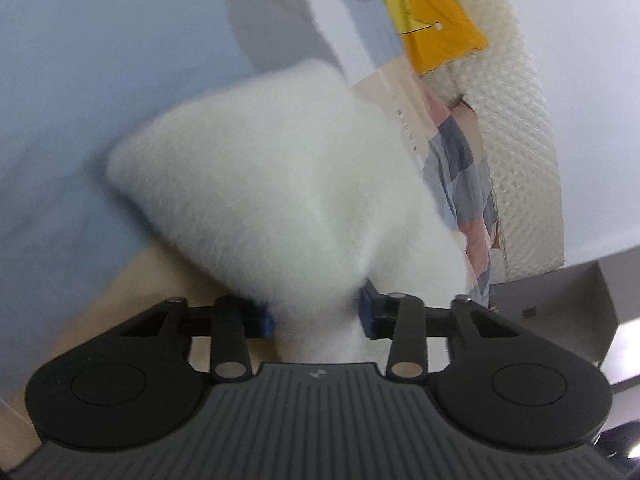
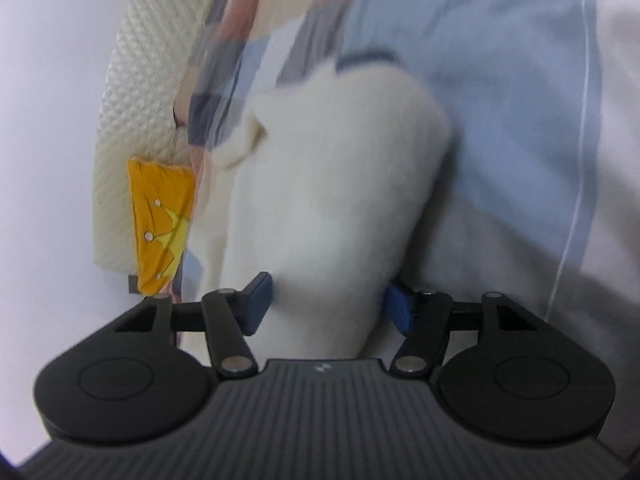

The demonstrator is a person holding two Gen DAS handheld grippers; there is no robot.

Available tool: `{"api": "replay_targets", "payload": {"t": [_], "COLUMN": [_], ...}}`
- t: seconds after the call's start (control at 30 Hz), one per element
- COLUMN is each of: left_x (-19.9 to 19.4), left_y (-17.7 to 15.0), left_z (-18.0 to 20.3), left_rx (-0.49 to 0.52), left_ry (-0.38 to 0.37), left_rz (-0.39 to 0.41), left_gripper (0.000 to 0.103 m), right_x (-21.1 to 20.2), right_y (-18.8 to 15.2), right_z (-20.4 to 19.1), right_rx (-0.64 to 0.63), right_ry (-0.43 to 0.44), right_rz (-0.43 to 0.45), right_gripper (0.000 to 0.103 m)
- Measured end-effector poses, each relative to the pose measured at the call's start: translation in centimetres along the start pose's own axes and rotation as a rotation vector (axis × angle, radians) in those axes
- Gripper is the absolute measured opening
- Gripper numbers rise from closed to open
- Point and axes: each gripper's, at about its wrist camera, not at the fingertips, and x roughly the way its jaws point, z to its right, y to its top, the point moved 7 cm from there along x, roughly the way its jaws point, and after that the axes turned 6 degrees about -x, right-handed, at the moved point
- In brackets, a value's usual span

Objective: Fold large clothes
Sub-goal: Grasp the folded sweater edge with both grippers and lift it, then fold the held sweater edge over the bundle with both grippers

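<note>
Two wrist views show one white fluffy garment, held at two places.

From the left wrist, the left gripper point(image 1: 318, 314) is clamped on a bunched part of the white fluffy garment point(image 1: 272, 184). The blue pads point(image 1: 266, 318) press the cloth from both sides, and the cloth narrows between them and then spreads wide on the far side. The picture is blurred. Behind the garment on the left lies a light blue sheet point(image 1: 80, 100). On the far right stands a cream quilted headboard point(image 1: 516, 140), and a yellow cushion point(image 1: 432, 20) with a crown drawing lies against it. A checked cloth point(image 1: 460, 168) in blue, grey and pink is between the garment and the headboard.

From the right wrist, the right gripper point(image 2: 328, 306) holds another thick fold of the white fluffy garment point(image 2: 332, 184). Its blue pads point(image 2: 260, 302) touch the cloth on both sides, with a wider gap than the left one. The light blue sheet point(image 2: 500, 100) is on the right, the cream quilted headboard point(image 2: 136, 100) and the yellow cushion point(image 2: 160, 220) on the left, and the checked cloth point(image 2: 224, 80) far behind.
</note>
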Motion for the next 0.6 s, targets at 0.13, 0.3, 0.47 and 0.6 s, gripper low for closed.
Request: {"api": "replay_targets", "payload": {"t": [0.13,0.3,0.47,0.6], "left_x": [-0.3,-1.4,-3.2,-5.4], "left_y": [0.4,0.4,0.5,0.4], "left_z": [0.2,0.8,2.2,4.8], "left_rx": [-0.002,0.055,0.081,0.114], "left_ry": [-0.012,-0.014,-0.043,-0.076], "left_rz": [0.011,0.046,0.058,0.070], "left_gripper": [0.037,0.033,0.028,0.028], "right_x": [-1.1,-0.2,-1.8,-3.8], "right_y": [1.2,1.0,1.6,2.3], "right_z": [1.1,0.6,-1.6,-4.0], "right_rx": [0.021,0.004,-0.078,-0.147], "right_ry": [-0.025,-0.007,0.042,0.096], "right_rz": [0.066,0.004,0.030,0.062], "right_gripper": [0.057,0.039,0.029,0.028]}}
